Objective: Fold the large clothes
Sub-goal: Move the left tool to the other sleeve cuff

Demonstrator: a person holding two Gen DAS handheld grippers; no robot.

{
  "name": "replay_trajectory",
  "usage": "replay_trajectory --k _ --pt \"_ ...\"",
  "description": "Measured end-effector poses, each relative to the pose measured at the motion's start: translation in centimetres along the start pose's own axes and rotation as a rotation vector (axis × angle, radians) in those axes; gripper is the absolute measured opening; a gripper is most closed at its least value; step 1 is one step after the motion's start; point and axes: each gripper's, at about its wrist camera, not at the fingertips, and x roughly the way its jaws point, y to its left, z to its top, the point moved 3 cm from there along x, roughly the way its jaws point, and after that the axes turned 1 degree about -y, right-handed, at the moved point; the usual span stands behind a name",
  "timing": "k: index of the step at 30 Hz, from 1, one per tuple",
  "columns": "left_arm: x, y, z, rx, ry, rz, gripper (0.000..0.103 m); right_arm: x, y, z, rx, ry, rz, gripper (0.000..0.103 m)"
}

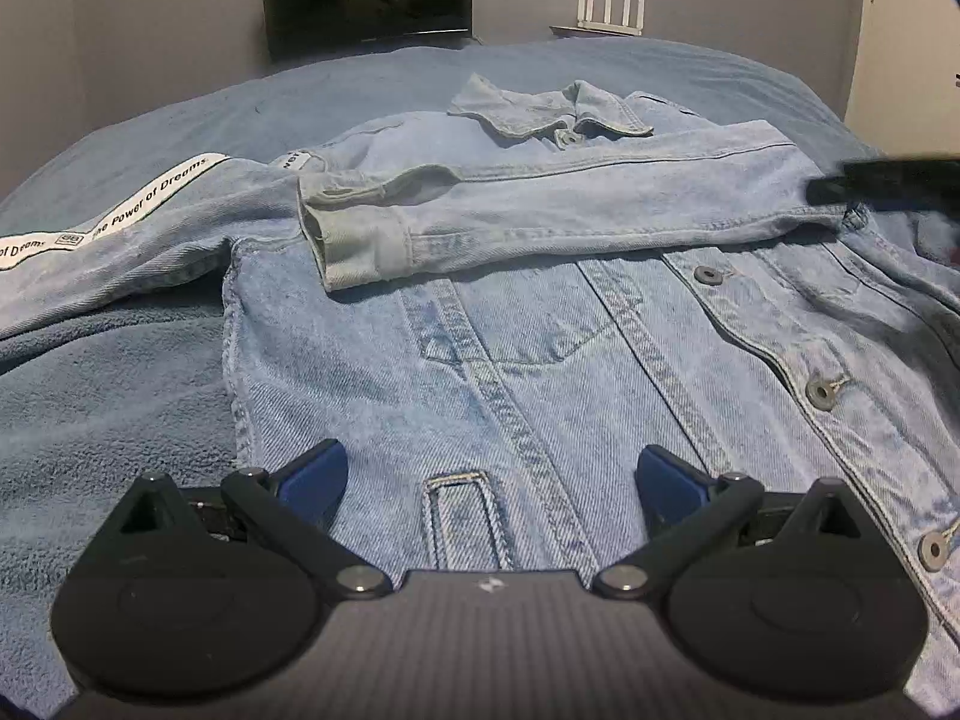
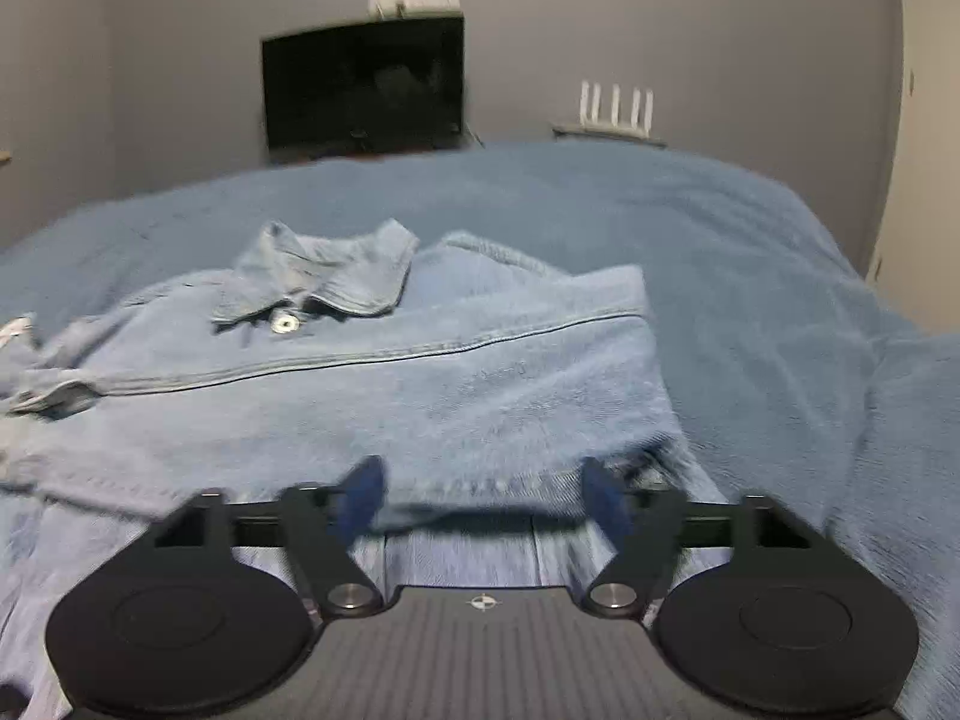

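Note:
A light blue denim jacket (image 1: 540,348) lies front up on a blue blanket (image 1: 108,396). One sleeve (image 1: 540,216) is folded across its chest, with the cuff (image 1: 360,240) pointing left. The other sleeve (image 1: 120,240), with a white lettered stripe, stretches out to the left. My left gripper (image 1: 489,480) is open and empty just above the jacket's lower front. My right gripper (image 2: 483,498) is open and empty over the folded sleeve (image 2: 420,396), near the shoulder fold; it also shows as a dark blur in the left wrist view (image 1: 888,183). The collar (image 2: 324,276) lies beyond.
The blanket (image 2: 780,330) covers a bed that runs to the far wall. A dark screen (image 2: 363,84) and a white router (image 2: 615,108) stand behind the bed. A pale door or cupboard (image 2: 930,180) is at the right.

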Motion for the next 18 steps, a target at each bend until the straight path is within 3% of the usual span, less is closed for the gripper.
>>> replay_trajectory --k 3,8,14,18 --pt "0.0 0.2 0.3 -0.007 -0.007 -0.005 0.103 -3.8 -0.4 -1.3 -0.02 -0.007 0.014 0.102" --pt "-1.4 2.6 2.1 -0.061 -0.062 0.064 0.103 -7.6 -0.6 -4.5 0.015 0.025 0.052 0.103" --pt "-4.8 10.9 5.8 -0.133 -0.162 0.278 0.103 -8.1 1.0 -4.2 0.016 -0.006 0.118 0.103" --pt "-5.9 18.5 6.9 -0.172 -0.228 0.494 0.103 -7.9 2.1 -4.5 0.011 0.018 0.167 0.103"
